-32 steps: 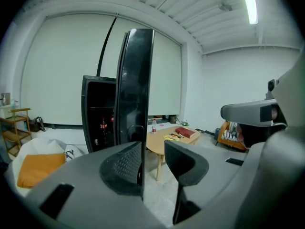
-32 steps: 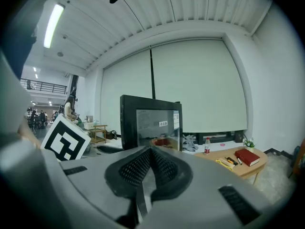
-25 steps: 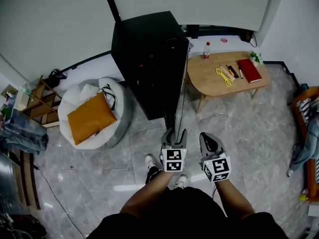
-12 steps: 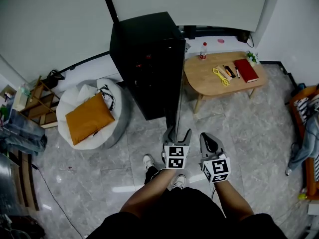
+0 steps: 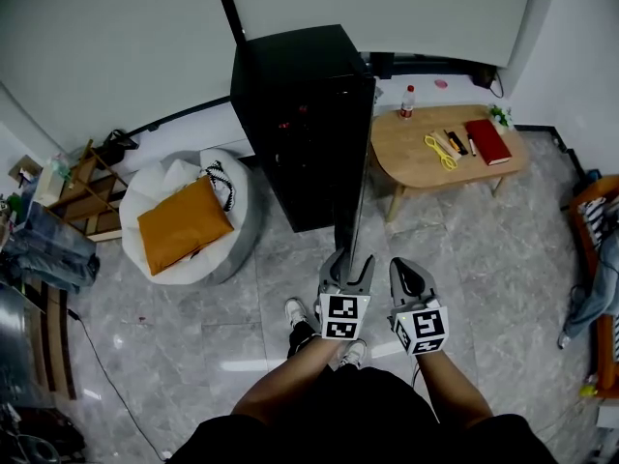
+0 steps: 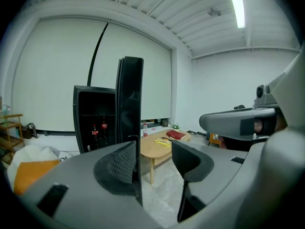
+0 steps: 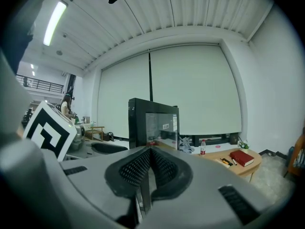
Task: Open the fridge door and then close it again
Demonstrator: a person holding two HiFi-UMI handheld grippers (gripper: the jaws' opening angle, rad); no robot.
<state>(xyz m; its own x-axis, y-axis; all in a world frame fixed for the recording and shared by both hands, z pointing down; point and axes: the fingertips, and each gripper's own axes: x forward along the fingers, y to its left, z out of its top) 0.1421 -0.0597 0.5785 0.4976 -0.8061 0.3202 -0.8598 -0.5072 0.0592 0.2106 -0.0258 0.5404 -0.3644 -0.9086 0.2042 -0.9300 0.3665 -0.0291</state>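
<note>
My black fridge (image 5: 290,95) stands upright ahead of me. Its glass-paned door (image 5: 360,172) is swung wide open, with its thin free edge pointing toward me. Red-labelled bottles (image 6: 94,130) stand on a shelf inside.

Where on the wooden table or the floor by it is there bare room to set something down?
Free: the wooden table's near-left part, between the bottle and the yellow item; also the floor tiles in front of the table, right of the open fridge door. Crowded: the table's right end, with the yellow item, pens and red book.
</note>
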